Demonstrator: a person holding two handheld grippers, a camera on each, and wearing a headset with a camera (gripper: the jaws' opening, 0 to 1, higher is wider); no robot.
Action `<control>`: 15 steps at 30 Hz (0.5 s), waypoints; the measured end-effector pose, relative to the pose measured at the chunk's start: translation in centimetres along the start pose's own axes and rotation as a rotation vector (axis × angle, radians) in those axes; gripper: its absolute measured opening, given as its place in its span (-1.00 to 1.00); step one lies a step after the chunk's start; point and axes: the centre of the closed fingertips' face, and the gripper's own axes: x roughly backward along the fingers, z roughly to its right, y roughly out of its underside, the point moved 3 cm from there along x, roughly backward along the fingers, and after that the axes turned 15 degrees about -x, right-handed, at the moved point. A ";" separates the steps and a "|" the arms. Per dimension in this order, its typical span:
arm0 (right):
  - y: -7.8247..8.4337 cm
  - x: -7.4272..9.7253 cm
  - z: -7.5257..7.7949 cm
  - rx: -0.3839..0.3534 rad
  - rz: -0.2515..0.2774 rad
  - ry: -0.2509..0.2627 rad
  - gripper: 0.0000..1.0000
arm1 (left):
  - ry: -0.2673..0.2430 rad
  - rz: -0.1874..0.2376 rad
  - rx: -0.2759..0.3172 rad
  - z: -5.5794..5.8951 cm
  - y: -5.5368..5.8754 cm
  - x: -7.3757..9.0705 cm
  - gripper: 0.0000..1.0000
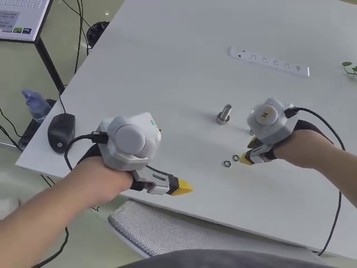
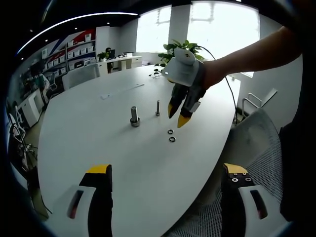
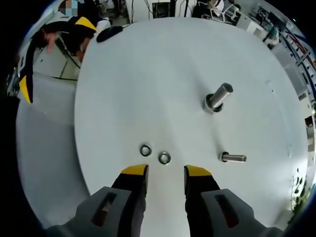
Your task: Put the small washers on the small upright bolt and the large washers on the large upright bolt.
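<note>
Washers (image 1: 227, 163) lie just ahead of the right gripper (image 1: 244, 160).
Head view: its tips sit just beside them; left gripper view: the left gripper (image 2: 166, 170) is spread wide, well apart from them; right gripper view: the right gripper is a little apart, empty; the big bolt (image 3: 218, 97) stands beyond.

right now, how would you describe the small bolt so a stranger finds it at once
On the white table, two washers lie ahead of the right gripper. Two bolts stand beyond them; the small bolt is the thin rod, unlike the large bolt, which is thicker with a wide collar at its base.
</note>
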 end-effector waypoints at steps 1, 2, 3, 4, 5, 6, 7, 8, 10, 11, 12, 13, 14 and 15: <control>0.0 -0.2 0.0 -0.001 0.000 0.000 -0.39 | 0.001 0.000 0.000 0.0 0.0 0.0 0.83; -0.1 -0.3 0.0 -0.002 0.001 0.001 -0.39 | 0.004 -0.001 0.002 0.1 0.1 -0.1 0.82; -0.1 -0.5 0.0 -0.003 0.001 0.002 -0.39 | 0.003 -0.003 0.004 0.2 0.1 -0.1 0.82; 0.0 -0.7 -0.1 -0.004 -0.003 0.003 -0.39 | 0.001 -0.004 0.005 0.2 0.1 -0.1 0.82; 0.0 -0.9 -0.1 -0.001 -0.006 0.004 -0.39 | 0.003 -0.003 0.005 0.3 0.1 -0.1 0.82; 0.0 -1.1 -0.1 0.003 -0.008 0.006 -0.39 | 0.005 0.001 0.007 0.4 0.0 -0.1 0.81; 0.0 -1.2 -0.1 0.003 -0.010 0.007 -0.39 | 0.006 0.002 0.008 0.5 0.1 -0.1 0.81; 0.0 -1.3 -0.1 0.004 -0.010 0.010 -0.39 | 0.007 0.001 0.010 0.5 0.1 -0.1 0.80; -0.1 -1.5 -0.1 0.003 -0.012 0.015 -0.39 | 0.012 -0.005 0.018 0.7 0.3 -0.1 0.79; -0.1 -1.6 0.0 0.000 -0.013 0.015 -0.39 | 0.013 -0.006 0.021 0.7 0.3 0.0 0.79; -0.1 -1.7 0.0 -0.004 -0.013 0.015 -0.39 | 0.014 -0.007 0.021 0.8 0.3 0.0 0.78; -0.1 -1.8 0.0 -0.007 -0.015 0.018 -0.39 | 0.016 -0.008 0.020 0.8 0.4 0.0 0.77; -0.1 -1.9 0.1 -0.007 -0.015 0.022 -0.39 | 0.017 -0.008 0.019 0.9 0.4 0.1 0.77; 0.0 -2.0 0.1 -0.009 -0.017 0.024 -0.39 | 0.020 -0.008 0.021 0.9 0.4 0.1 0.76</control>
